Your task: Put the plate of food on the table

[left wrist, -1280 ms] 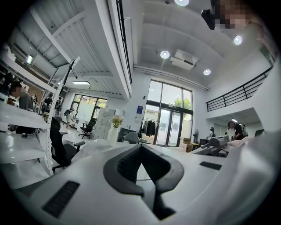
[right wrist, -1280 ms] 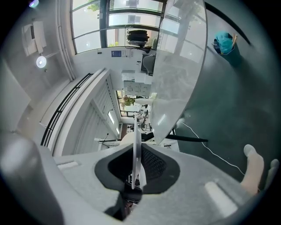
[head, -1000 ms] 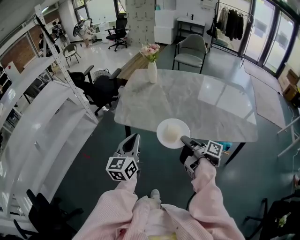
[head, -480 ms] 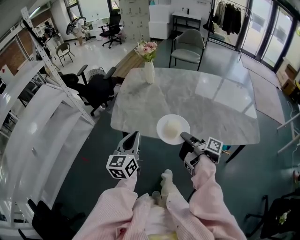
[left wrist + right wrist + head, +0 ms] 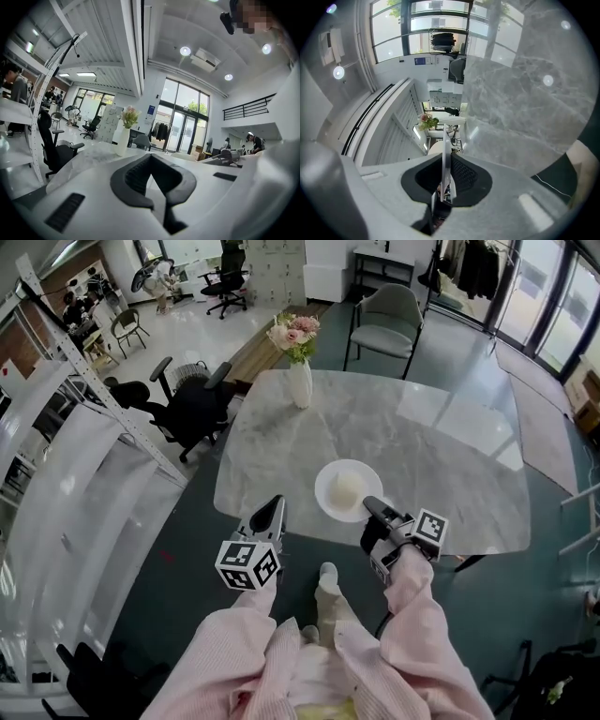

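Head view: the left gripper (image 5: pixel 270 514) hangs at the near edge of the marble table (image 5: pixel 441 456), its jaws together with nothing between them. Farther back on the table stands a white vase of flowers (image 5: pixel 300 381). The white plate (image 5: pixel 327 501), carrying 1 pale mound of food (image 5: pixel 348 488), is over the table's near edge; whether it touches the top cannot be judged. The right gripper (image 5: pixel 374 510) is clamped on the plate's near-right rim, which shows edge-on between its pads in the right gripper view.
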`<move>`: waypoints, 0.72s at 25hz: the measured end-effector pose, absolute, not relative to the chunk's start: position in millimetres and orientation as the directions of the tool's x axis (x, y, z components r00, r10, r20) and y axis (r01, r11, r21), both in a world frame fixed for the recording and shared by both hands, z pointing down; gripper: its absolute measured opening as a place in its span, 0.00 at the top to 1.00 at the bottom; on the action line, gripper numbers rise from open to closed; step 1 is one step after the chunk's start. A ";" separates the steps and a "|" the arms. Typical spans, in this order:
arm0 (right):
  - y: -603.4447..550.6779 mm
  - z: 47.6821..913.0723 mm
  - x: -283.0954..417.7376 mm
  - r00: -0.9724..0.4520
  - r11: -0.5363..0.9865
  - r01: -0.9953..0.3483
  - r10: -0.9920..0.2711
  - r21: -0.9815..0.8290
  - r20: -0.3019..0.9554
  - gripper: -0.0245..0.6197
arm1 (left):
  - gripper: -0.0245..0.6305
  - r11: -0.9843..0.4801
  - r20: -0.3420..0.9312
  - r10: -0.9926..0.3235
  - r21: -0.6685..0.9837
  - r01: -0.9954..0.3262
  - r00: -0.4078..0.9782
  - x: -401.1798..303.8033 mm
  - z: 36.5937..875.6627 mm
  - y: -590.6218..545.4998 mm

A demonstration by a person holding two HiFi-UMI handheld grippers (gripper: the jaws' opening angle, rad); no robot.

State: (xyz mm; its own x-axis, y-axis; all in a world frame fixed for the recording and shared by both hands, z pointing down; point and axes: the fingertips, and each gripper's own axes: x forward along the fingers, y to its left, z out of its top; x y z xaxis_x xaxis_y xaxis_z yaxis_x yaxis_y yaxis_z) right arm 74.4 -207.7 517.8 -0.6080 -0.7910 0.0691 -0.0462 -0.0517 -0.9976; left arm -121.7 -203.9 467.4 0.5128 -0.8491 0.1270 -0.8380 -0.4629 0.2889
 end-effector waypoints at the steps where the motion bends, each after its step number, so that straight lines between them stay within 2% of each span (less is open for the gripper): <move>1: -217.4 521.1 74.5 -0.612 -0.056 -0.047 -0.787 -0.997 0.073 0.92 | 0.97 -0.455 0.134 -0.851 0.295 -0.840 0.508 -121.5 471.0 -213.8; 7: -276.5 531.0 77.3 -0.646 -0.023 -0.043 -0.762 -0.999 0.045 0.92 | 0.97 -0.416 0.183 -0.854 0.323 -0.850 0.488 -113.7 489.1 -271.0; 18: -356.8 577.7 91.2 -0.678 -0.036 -0.085 -0.730 -0.996 0.084 0.92 | 0.97 -0.354 0.300 -0.828 0.377 -0.856 0.474 -90.8 540.3 -342.5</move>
